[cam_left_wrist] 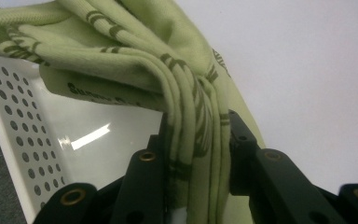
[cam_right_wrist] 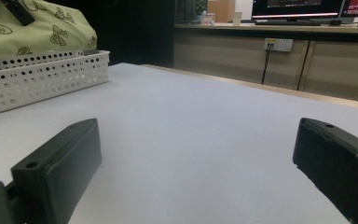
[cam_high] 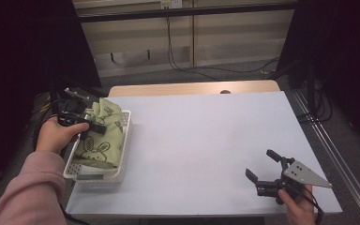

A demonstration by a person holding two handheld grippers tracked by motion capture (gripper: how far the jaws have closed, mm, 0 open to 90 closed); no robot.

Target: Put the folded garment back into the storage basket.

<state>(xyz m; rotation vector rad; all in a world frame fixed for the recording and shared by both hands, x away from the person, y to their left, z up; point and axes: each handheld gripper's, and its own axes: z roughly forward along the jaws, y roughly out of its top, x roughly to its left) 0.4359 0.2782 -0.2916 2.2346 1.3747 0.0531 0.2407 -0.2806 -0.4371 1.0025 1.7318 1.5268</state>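
Bunched green folds sit right up against my left gripper view, and I can see the left gripper (cam_left_wrist: 198,154) clamped tight on the green cloth (cam_left_wrist: 186,107), both black jaws pinching a thick gather of it between them. That cloth is pale green with dark printed rabbits and leaves, and from the pinch it spreads up and away over the white perforated basket (cam_left_wrist: 14,116), whose holed wall runs down the left of that view. From the high view, the left gripper (cam_high: 95,125) is over the basket (cam_high: 122,159) at the table's left edge, the cloth (cam_high: 104,140) heaped in the basket and draped across most of it, and the hand in the pink sleeve (cam_high: 28,192) is holding the tool. Over on my other side, the right gripper (cam_high: 258,165) has its jaws spread wide with nothing between them, resting low on the white table (cam_high: 206,140) near the front right corner, well apart from the basket. Its own view shows bare tabletop between the two jaws, basket and cloth far off at upper left.
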